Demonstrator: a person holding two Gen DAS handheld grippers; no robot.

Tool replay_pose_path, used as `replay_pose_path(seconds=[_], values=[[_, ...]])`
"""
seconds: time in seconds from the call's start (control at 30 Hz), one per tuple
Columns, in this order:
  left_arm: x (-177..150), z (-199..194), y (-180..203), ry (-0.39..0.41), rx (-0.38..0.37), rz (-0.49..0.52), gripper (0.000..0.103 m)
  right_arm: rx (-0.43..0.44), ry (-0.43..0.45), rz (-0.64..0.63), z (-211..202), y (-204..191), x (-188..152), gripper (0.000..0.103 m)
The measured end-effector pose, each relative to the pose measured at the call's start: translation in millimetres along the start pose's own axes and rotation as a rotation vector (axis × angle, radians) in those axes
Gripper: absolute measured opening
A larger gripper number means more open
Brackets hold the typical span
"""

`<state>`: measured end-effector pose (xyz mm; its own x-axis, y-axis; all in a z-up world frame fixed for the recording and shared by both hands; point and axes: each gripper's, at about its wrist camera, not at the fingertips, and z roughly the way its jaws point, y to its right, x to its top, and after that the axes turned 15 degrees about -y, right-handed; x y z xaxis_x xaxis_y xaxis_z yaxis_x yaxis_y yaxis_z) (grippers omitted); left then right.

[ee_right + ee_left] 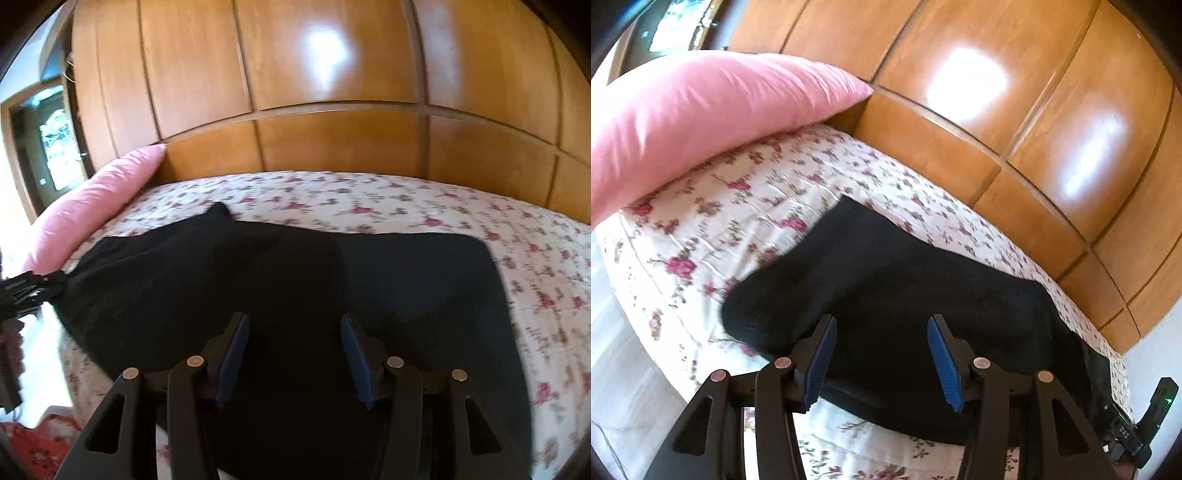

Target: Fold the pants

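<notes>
The black pants (886,280) lie spread on the flowered bedspread (738,206). In the right wrist view the pants (295,280) fill the middle of the bed (369,199). My left gripper (882,354) is open, its blue pads (822,358) just above the pants near their near edge, holding nothing. My right gripper (293,354) is open above the dark cloth, empty. The left gripper (33,288) also shows at the pants' left end in the right wrist view; the right gripper's body (1145,424) shows at the far right of the left wrist view.
A pink pillow (701,110) lies at the bed's head; it also shows in the right wrist view (99,199). A wooden wardrobe (314,92) stands right behind the bed. A red patterned rug (37,443) lies on the floor at left.
</notes>
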<state>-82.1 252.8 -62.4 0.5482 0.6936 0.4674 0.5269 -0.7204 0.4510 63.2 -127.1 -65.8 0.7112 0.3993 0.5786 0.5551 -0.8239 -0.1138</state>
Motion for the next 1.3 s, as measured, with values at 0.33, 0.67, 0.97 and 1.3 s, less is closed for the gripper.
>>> replay_pose_path(seconds=[0.33,0.67,0.97,1.3], values=[[-7,-12,-30,0.035,0.153,-0.104,0.057,0.103,-0.026,-0.038,-4,-21,-1,0.048],[-10,4,-58,-0.034,-0.057,-0.230,0.059,0.158,-0.074,-0.115,10,-45,-7,0.042],[0,10,-55,-0.033,-0.175,-0.262,0.021,0.143,-0.084,-0.130,12,-46,-8,0.042],[30,-59,32,0.166,-0.346,-0.010,0.018,0.138,-0.097,-0.129,11,-46,-7,0.042]])
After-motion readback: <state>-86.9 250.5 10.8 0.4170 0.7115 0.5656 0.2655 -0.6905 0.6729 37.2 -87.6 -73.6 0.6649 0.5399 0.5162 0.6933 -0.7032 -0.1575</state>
